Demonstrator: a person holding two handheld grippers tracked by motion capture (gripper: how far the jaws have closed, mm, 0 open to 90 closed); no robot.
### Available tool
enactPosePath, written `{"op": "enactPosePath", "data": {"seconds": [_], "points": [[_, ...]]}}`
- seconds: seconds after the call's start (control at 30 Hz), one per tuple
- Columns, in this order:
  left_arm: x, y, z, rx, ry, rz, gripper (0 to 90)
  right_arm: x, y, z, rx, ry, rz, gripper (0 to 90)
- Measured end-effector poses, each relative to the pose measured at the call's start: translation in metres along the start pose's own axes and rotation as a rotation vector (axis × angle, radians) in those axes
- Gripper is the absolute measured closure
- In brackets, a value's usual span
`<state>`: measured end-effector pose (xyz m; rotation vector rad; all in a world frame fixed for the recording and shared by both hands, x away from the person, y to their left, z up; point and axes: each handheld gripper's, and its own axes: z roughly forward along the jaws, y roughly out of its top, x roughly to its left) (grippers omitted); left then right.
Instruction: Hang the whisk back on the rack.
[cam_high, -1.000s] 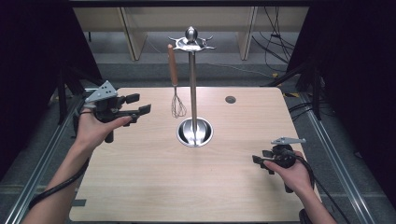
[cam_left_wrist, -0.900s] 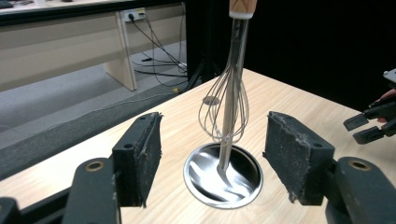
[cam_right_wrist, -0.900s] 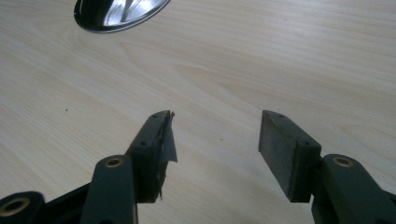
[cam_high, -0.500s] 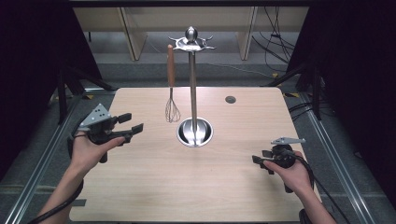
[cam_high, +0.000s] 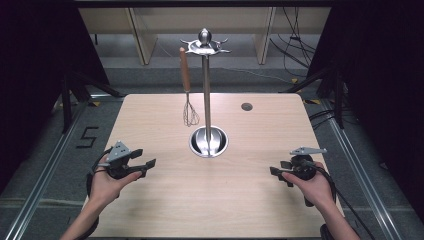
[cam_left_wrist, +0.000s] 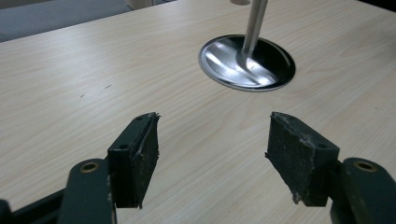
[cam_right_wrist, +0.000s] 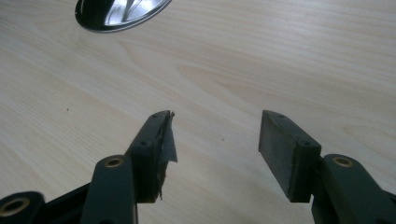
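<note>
A steel utensil stand (cam_high: 207, 100) rises from a round base (cam_high: 208, 141) in the middle of the wooden table (cam_high: 250, 200). A whisk (cam_high: 188, 95) with a wooden handle hangs from a hook at the stand's top. My left gripper (cam_high: 142, 159) is open, low over the table's left front, pointing right toward the base. In the left gripper view the open jaws frame bare wood, with the stand's base (cam_left_wrist: 247, 61) ahead. My right gripper (cam_high: 277, 167) is open at the right front, pointing left. The right gripper view shows its jaws apart over wood, with the base's edge (cam_right_wrist: 119, 13) at the top.
A small dark round hole (cam_high: 246, 106) sits in the table's far right part. Dark frame rails run along both sides of the table, and cables lie on the floor beyond the right edge.
My left gripper has come down and toward the front of the table, from beside the whisk to the left front edge. The right gripper has stayed put.
</note>
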<state>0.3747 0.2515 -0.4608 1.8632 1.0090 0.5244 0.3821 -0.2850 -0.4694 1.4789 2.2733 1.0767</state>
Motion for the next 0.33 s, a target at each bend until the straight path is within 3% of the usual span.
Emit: {"op": "enactPosePath", "data": {"seconds": [0.1, 0.13, 0.17, 0.2, 0.3, 0.33], "points": [[0.0007, -0.0034, -0.0004, -0.009, 0.006, -0.016, 33.5, -0.0006, -0.0004, 0.0008, -0.002, 0.001, -0.017, 44.9], [0.0017, -0.0056, 0.0004, -0.004, 0.004, -0.025, 33.5, 0.0019, 0.0002, -0.0013, 0.021, 0.006, 0.014, 44.9], [0.0021, -0.0060, 0.0007, 0.003, 0.007, -0.024, 33.5, 0.0007, 0.0004, -0.0012, 0.016, 0.002, -0.007, 45.0], [0.0021, -0.0060, 0.0007, 0.003, 0.007, -0.024, 33.6, 0.0022, 0.0005, -0.0016, 0.033, 0.002, 0.014, 45.0], [0.0022, -0.0065, 0.0032, 0.009, -0.004, -0.029, 33.8, 0.0023, 0.0005, -0.0013, 0.031, 0.000, 0.011, 45.0], [0.0018, -0.0067, 0.0044, 0.011, -0.014, -0.028, 33.8, -0.0003, 0.0006, -0.0013, 0.025, -0.006, -0.014, 45.0]]}}
